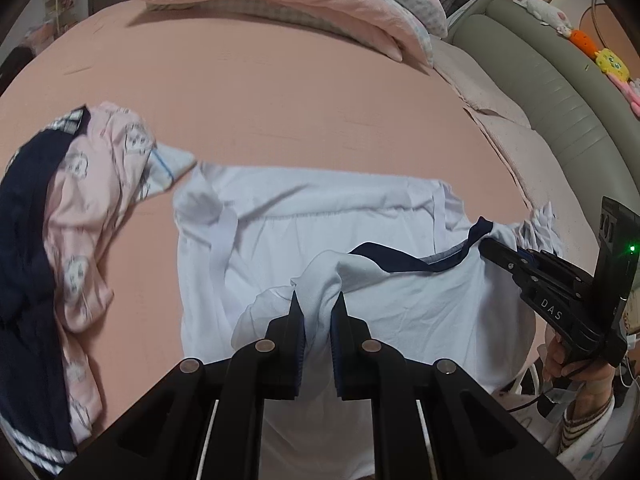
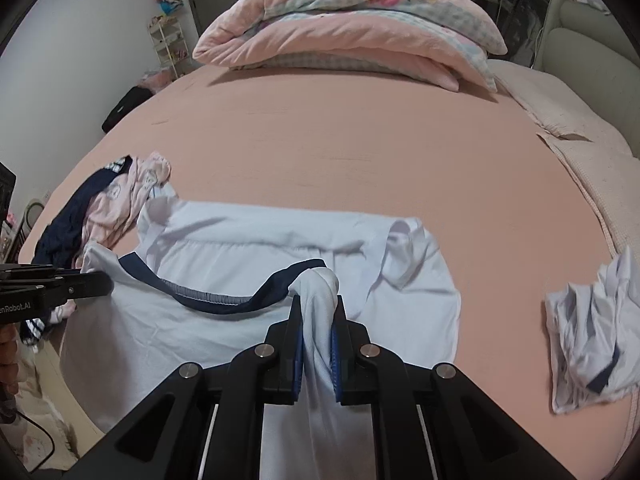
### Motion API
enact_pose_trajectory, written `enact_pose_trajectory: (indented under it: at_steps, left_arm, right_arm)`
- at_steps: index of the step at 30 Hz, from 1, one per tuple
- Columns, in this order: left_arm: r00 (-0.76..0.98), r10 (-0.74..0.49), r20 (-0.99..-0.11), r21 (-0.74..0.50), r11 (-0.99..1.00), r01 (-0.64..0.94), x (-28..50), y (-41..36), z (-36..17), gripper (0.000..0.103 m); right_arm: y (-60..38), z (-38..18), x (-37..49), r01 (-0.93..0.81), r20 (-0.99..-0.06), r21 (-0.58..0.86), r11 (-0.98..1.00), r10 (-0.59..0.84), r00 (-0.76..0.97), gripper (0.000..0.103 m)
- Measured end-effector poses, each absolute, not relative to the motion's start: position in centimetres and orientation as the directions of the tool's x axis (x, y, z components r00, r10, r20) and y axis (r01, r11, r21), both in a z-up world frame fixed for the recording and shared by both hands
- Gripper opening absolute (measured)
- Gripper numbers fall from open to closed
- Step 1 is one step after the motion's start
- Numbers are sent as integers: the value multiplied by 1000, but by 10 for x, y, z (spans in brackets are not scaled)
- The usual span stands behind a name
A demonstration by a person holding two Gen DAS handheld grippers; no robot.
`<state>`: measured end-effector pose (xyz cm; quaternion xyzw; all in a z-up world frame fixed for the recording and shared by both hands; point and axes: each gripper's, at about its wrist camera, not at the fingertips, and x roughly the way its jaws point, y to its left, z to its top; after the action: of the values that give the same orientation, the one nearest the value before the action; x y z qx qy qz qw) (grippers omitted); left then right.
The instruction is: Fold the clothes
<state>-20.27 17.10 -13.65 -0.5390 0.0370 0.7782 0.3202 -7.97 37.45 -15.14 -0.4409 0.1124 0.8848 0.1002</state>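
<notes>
Nearest of all, the left gripper (image 1: 318, 300) has its black fingers pinched on a bunched fold of the white shirt (image 1: 320, 216), beside its dark blue neckband (image 1: 420, 264). The right gripper (image 2: 318, 304) grips another bunch of the same shirt, at the other end of that neckband (image 2: 224, 300), jaws narrow with cloth squeezed between the blue pads. In the left camera's view the right gripper also shows (image 1: 486, 245) at the shirt's right edge, a hand (image 1: 560, 360) wrapped round its handle.

The shirt lies spread across the near part of a wide bed (image 2: 360, 152) covered in a smooth salmon-pink sheet, its near edge lifted by both grippers. To its left sits a heap of clothes (image 1: 72, 240), pink printed fabric tangled with navy. To the right, well apart from the shirt, lies a crumpled white garment (image 2: 592, 332) with a dark trim.

At the far end of the bed a pink quilt (image 2: 352, 28) is folded into a thick pile. A padded grey-green headboard (image 1: 552, 92) runs along the right side, with soft toys (image 1: 600, 56) on top. On the far left stand a pale wall and a small white shelf rack (image 2: 168, 44)
</notes>
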Motion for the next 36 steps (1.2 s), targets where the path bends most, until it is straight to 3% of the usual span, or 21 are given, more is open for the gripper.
enact_pose_trajectory:
  at_steps: [36]
  left_arm:
    - [-239,399,-885,-251,-842,-478,-290,197,-163,9]
  right_arm:
    - [420,-179,-173,-327,-840,129,-936,72,-537,9]
